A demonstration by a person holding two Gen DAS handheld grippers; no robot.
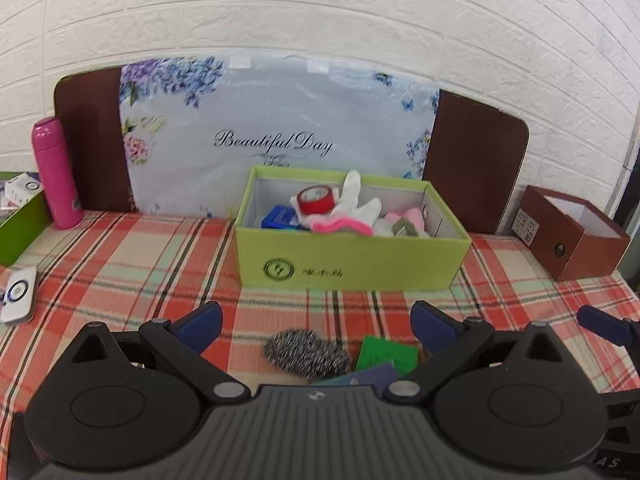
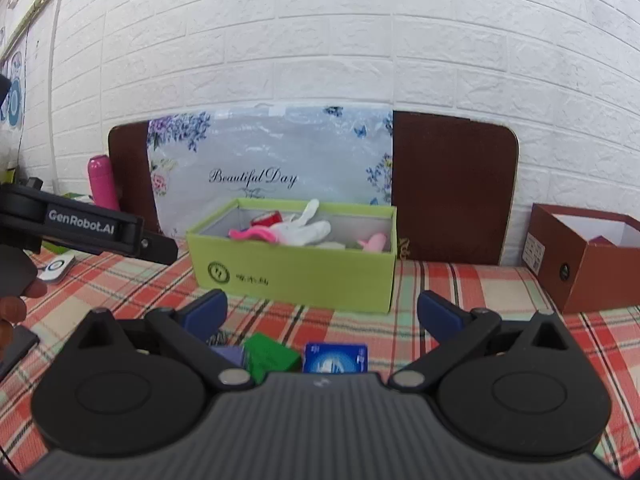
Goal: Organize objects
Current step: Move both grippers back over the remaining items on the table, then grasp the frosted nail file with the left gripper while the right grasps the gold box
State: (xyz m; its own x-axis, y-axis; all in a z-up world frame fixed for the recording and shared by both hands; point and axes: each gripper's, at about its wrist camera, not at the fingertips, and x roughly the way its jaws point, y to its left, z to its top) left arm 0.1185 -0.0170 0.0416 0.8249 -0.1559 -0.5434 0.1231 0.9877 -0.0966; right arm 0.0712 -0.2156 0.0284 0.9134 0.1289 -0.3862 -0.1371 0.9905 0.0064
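Both the left gripper point(image 1: 316, 322) and right gripper point(image 2: 322, 312) gape wide, holding nothing; bare checked cloth point(image 1: 140, 264) separates them from the green box point(image 1: 352, 258).

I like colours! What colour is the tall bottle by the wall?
Pink: the bottle shows best in the left wrist view.

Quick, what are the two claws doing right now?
Left claw: open, holding nothing.
Right claw: open, holding nothing.
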